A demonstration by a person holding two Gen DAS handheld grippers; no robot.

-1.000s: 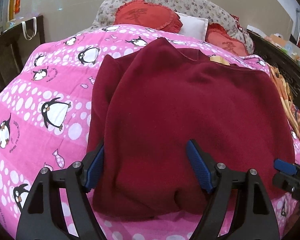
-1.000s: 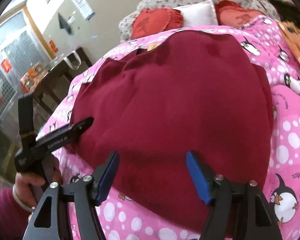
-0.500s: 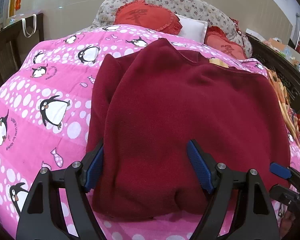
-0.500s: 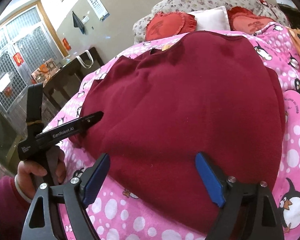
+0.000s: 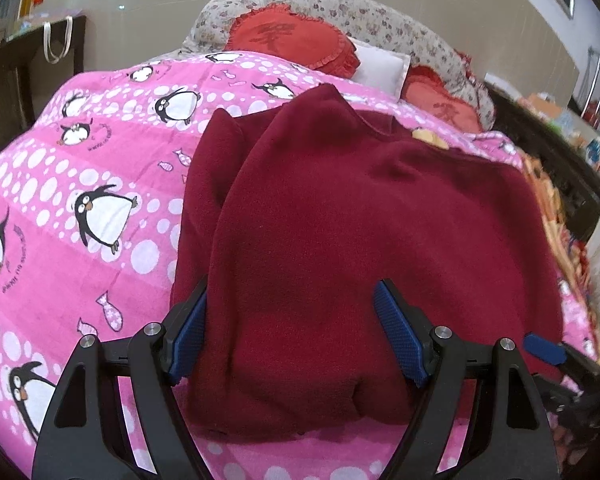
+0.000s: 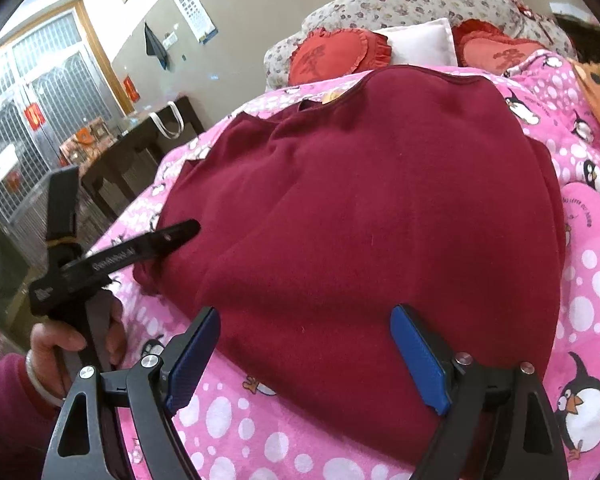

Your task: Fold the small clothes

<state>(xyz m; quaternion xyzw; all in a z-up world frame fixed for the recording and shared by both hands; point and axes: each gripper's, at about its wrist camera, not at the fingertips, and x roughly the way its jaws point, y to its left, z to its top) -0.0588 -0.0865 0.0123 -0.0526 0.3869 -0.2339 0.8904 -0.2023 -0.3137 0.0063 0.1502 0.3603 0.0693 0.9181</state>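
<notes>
Left gripper [image 5: 292, 332]: jaws spread wide, holding nothing, over the near hem of the maroon sweater [image 5: 360, 232]. Right gripper [image 6: 304, 356]: jaws equally wide, nothing held, at the same hem. Sweater lies flat mid-blanket [image 5: 60, 184], neckline toward the pillows [image 5: 292, 36].

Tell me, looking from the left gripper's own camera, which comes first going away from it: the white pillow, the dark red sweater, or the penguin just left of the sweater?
From the left gripper:
1. Dark red sweater, its hem lying between the open fingers.
2. Penguin, printed on the pink blanket to the left, mid-bed.
3. White pillow, at the bed's head, between two red cushions.
</notes>
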